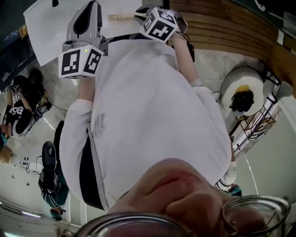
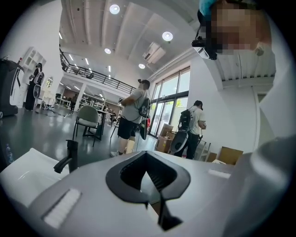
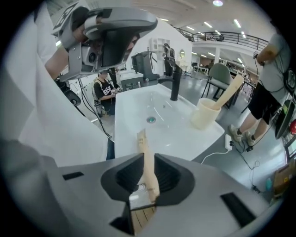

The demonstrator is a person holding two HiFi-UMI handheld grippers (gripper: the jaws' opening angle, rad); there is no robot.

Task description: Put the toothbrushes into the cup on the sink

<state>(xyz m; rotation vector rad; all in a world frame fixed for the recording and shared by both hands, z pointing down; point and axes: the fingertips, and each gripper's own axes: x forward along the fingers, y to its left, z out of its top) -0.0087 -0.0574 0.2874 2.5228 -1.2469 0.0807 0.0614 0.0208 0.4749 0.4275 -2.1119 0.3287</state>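
Observation:
My right gripper (image 3: 147, 178) is shut on a beige wooden toothbrush (image 3: 148, 169), which pokes forward from the jaws over the front of the white sink (image 3: 138, 111). A cream cup (image 3: 206, 113) stands on the sink's right rim with another toothbrush (image 3: 230, 92) leaning in it. In the head view the held toothbrush (image 1: 119, 18) lies level to the left of the right gripper (image 1: 144, 14). My left gripper (image 2: 148, 178) is shut with nothing in it; it points level past the sink (image 2: 23, 178) and hangs high on the left in the right gripper view (image 3: 108, 34).
A black faucet (image 3: 174, 83) stands at the back of the basin, left of the cup. A white round stand (image 1: 243, 95) and a wire rack (image 1: 256, 127) are at my right. Two people (image 2: 134, 115) stand beyond the sink; another sits (image 3: 104, 90) to its left.

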